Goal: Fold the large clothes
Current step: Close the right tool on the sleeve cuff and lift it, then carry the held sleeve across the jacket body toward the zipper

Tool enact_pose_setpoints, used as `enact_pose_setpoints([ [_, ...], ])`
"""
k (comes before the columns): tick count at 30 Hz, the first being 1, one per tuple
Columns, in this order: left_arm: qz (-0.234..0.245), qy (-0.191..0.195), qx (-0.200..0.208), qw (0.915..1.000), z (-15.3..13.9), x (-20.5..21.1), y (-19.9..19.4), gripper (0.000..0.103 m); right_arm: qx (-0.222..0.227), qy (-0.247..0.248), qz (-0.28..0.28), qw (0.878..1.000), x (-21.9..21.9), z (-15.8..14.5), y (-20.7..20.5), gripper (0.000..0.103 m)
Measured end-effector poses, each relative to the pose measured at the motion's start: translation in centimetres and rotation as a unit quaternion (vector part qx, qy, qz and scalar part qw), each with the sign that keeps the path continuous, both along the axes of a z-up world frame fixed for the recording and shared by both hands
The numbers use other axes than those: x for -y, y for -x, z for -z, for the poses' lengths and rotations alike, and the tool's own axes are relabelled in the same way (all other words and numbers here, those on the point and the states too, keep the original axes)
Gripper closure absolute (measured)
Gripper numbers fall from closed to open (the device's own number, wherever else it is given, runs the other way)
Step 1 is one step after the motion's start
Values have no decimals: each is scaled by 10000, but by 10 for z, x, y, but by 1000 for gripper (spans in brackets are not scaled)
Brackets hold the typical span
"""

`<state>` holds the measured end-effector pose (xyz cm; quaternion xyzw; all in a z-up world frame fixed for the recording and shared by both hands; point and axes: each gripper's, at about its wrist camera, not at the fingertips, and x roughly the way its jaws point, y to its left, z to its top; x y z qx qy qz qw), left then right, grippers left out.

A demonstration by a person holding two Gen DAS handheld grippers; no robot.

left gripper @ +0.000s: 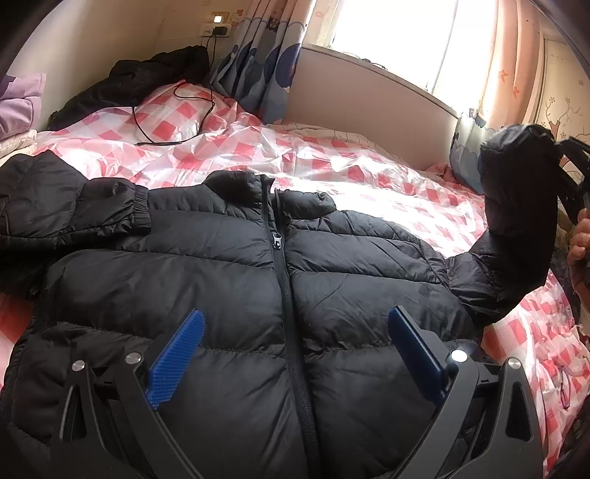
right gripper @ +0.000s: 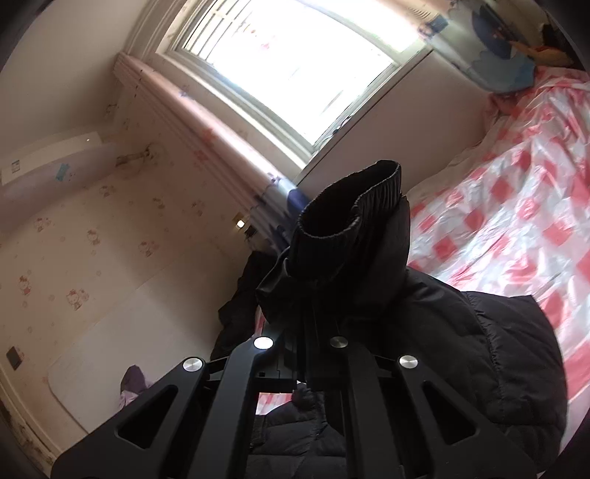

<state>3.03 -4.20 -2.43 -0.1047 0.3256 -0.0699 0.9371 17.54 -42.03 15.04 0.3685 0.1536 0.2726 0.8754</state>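
A black puffer jacket (left gripper: 228, 287) lies front up on the bed, zipper (left gripper: 284, 280) running down its middle. Its left sleeve (left gripper: 73, 210) is folded across the chest. My left gripper (left gripper: 295, 331) hovers open over the jacket's lower front, blue pads (left gripper: 177, 361) spread wide either side of the zipper. The right sleeve (left gripper: 516, 206) is lifted off the bed at the right edge, held up by my right gripper (left gripper: 571, 177) with a hand (left gripper: 579, 243) behind it. In the right wrist view the right gripper (right gripper: 317, 306) is shut on the sleeve near its elastic cuff (right gripper: 350, 206); fabric hides the fingertips.
The bed carries a pink-and-white checked plastic sheet (left gripper: 368, 177). Another dark garment (left gripper: 147, 77) and a black cable (left gripper: 173, 121) lie at the far left corner. A window (left gripper: 398, 33) with curtains (left gripper: 258, 62) stands behind the bed. Folded lilac bedding (left gripper: 18, 103) sits at the left.
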Motion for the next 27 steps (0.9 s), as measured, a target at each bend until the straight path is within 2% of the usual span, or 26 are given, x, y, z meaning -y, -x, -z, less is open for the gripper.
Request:
enact_pose_setpoints([
  [12, -67, -11, 50, 10000, -6, -3, 1, 7, 9, -95, -658, 9978, -81, 2, -17, 99],
  [27, -144, 39, 37, 9999, -9, -9, 0, 7, -270, -467, -1225, 9910, -156, 48, -32, 99],
])
